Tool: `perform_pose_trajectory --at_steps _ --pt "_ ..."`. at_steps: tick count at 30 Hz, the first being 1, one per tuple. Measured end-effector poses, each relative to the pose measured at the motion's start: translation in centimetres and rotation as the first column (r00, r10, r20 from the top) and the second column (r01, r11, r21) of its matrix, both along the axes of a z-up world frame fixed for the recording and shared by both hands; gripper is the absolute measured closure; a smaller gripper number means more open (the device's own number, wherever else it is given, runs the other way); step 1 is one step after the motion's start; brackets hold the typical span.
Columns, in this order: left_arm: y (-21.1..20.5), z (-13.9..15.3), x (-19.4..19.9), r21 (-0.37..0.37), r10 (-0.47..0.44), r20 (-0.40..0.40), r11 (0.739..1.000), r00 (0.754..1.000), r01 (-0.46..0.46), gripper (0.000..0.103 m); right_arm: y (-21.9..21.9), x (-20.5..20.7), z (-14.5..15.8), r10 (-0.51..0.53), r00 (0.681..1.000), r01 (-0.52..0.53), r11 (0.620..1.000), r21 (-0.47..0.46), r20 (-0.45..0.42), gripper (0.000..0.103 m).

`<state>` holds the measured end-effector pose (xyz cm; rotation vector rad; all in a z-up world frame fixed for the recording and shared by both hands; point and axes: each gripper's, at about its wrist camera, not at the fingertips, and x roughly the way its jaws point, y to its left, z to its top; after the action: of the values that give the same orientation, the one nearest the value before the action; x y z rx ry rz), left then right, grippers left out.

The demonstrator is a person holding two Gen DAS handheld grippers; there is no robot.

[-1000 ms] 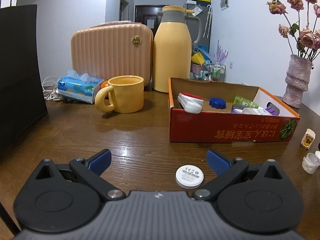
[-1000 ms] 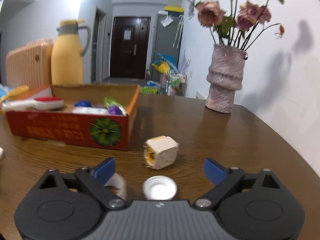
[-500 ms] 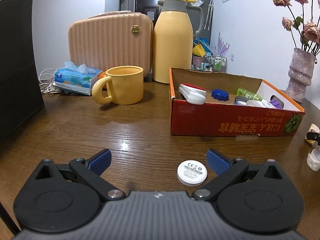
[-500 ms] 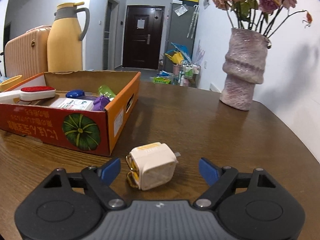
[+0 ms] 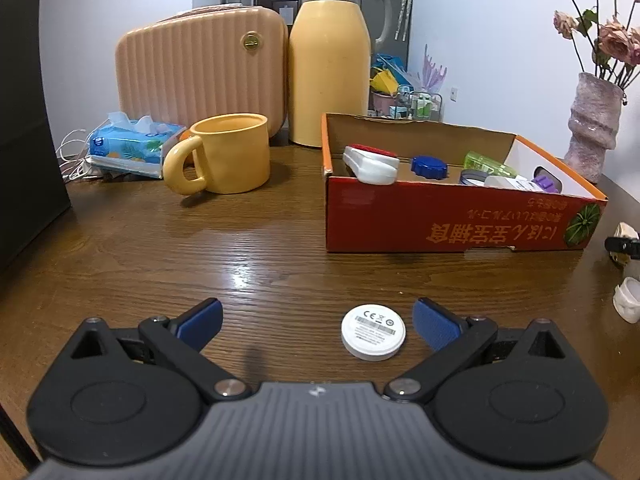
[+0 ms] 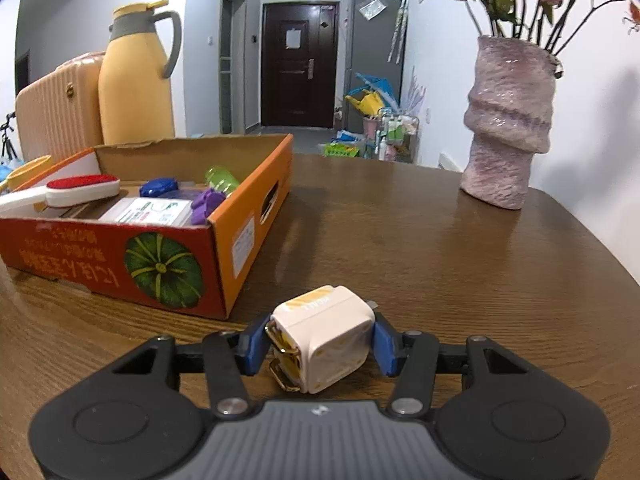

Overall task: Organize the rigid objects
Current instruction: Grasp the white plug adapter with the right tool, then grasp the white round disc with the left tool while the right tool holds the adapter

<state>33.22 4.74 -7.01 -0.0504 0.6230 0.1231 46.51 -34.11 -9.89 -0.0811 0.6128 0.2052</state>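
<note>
Dark brown wood grain runs across the table [image 5: 168, 264] in the left wrist view, where the left gripper [image 5: 316, 318] hovers low with its blue-padded jaws spread wide and gripping nothing. A white round disc [image 5: 373, 337] lies flat on the wood between them, nearer the right-hand pad and touching neither; its upturned face carries a CE mark, a small crossed-bin symbol and lines of print too fine to read. Beyond it sits the red cardboard box [image 5: 440, 216], its front printed upside down with yellow East Asian characters and a green pumpkin picture at the right end. Inside lie a white brush with a red top [image 5: 370, 162], a blue cap [image 5: 429, 167], a green bottle [image 5: 486, 162] and a purple piece [image 5: 546, 183]. A yellow mug [image 5: 228, 154], a tissue pack [image 5: 132, 146], a ribbed peach case [image 5: 200, 76] and a yellow thermos jug [image 5: 328, 68] stand behind, and a small white cap [image 5: 628, 300] rests at the right edge. In the right wrist view the right gripper [image 6: 320, 344] is closing on a white cube-shaped plug adapter [image 6: 328, 338], both blue pads against its sides; the adapter rests on the table [image 6: 440, 248] just past the box corner [image 6: 224, 264], with gold metal contacts facing left and yellow lettering on top that I cannot make out. A purple-pink vase [image 6: 508, 128] of dried roses stands well apart at the right.
</note>
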Motion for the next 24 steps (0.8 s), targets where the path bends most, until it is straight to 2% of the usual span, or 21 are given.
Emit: perform_pose_trajectory --at_steps 6,15,24 --pt "-0.6 -0.3 0.1 0.013 -0.028 -0.017 1.0 0.999 0.029 0.0 -0.5 -1.3 0.6 -0.048 0.997 0.046 0.998 0.039 0.058 0.052" --pt "-1.2 -1.1 1.4 0.003 -0.058 -0.069 0.998 0.996 0.058 0.0 1.6 -5.4 2.4 -0.074 0.98 0.069 0.997 0.032 0.183 0.051" --pt "-1.9 -1.9 2.7 0.023 -0.06 -0.111 0.998 0.992 0.063 0.001 4.1 -8.4 3.3 -0.091 0.969 0.079 0.995 0.06 0.229 0.051"
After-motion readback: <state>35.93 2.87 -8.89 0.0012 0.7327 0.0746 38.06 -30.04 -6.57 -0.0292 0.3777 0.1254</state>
